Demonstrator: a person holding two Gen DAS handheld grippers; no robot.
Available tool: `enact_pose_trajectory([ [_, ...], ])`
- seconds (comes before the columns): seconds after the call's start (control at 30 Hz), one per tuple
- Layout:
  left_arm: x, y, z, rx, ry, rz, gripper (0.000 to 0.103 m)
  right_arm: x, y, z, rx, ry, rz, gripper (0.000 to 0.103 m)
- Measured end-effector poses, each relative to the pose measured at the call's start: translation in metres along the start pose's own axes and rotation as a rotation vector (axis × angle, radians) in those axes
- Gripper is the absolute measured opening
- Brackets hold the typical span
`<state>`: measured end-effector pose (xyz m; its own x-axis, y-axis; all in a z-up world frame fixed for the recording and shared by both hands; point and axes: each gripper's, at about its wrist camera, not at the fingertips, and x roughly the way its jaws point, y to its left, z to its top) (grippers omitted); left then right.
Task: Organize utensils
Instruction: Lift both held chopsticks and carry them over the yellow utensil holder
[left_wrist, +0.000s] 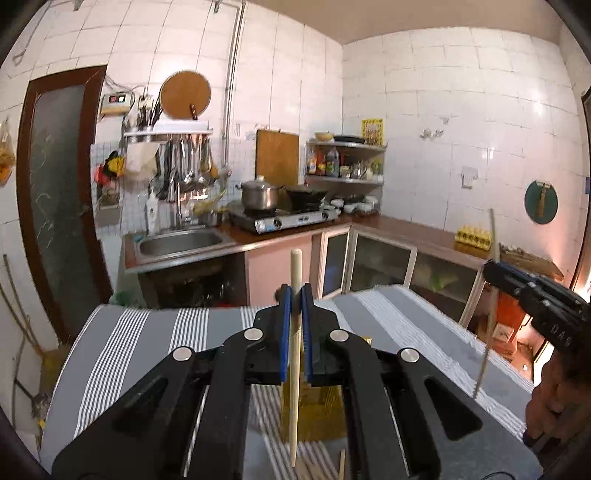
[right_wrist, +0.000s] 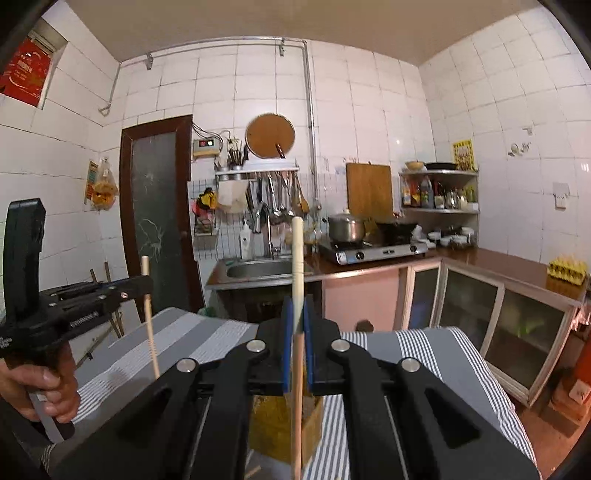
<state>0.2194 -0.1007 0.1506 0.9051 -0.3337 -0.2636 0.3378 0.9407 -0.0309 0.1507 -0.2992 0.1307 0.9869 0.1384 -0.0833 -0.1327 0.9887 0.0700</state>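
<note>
From my left wrist camera, my left gripper (left_wrist: 296, 295) is clamped tight on a pale wooden chopstick (left_wrist: 294, 350). The stick stands nearly upright between the blue pads (left_wrist: 284, 332), its blunt top poking above them and its thin end hanging down over the desk (left_wrist: 140, 332), which wears a grey cloth with white stripes. Straight behind the stick, low between my gripper's arms, sits a yellowish-brown box (left_wrist: 314, 413) on the cloth. More chopsticks (left_wrist: 314, 465) lie loose on the desk near the bottom edge, blurred. Off to the right, my right gripper (left_wrist: 493, 267) is closed on its own thin stick (left_wrist: 487, 306), which runs up and down through the fingertips, and my right hand (left_wrist: 546, 406) grips the handle below.

From my right wrist camera, my right gripper (right_wrist: 298, 306) is pinched shut on a second chopstick (right_wrist: 297, 369), upright, thick end up. The same box (right_wrist: 284, 424) stands on the striped desk (right_wrist: 424, 354) just behind the stick's lower half. At the left, my left gripper (right_wrist: 146, 284) holds the first chopstick (right_wrist: 150, 332) upright above the cloth, with my left hand (right_wrist: 40, 387) wrapped around its handle.
</note>
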Motion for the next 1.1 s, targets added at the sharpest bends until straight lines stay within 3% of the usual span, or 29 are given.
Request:
enact_pose_trajectory([
  [0.37, 0.041, -0.006, 0.024, -0.010, -0.060, -0.061, 0.004, 0.056, 0.005, 0.017, 0.011, -0.062, 0.012, 0.006],
  [0.9, 0.098, 0.002, -0.002, -0.011, -0.053, -0.052, 0.004, 0.125, 0.002, -0.022, 0.001, -0.008, -0.001, 0.006],
  [1.1, 0.109, 0.002, -0.021, -0.039, 0.009, -0.055, 0.005, 0.128, -0.002, -0.036, 0.004, 0.028, 0.006, 0.006],
])
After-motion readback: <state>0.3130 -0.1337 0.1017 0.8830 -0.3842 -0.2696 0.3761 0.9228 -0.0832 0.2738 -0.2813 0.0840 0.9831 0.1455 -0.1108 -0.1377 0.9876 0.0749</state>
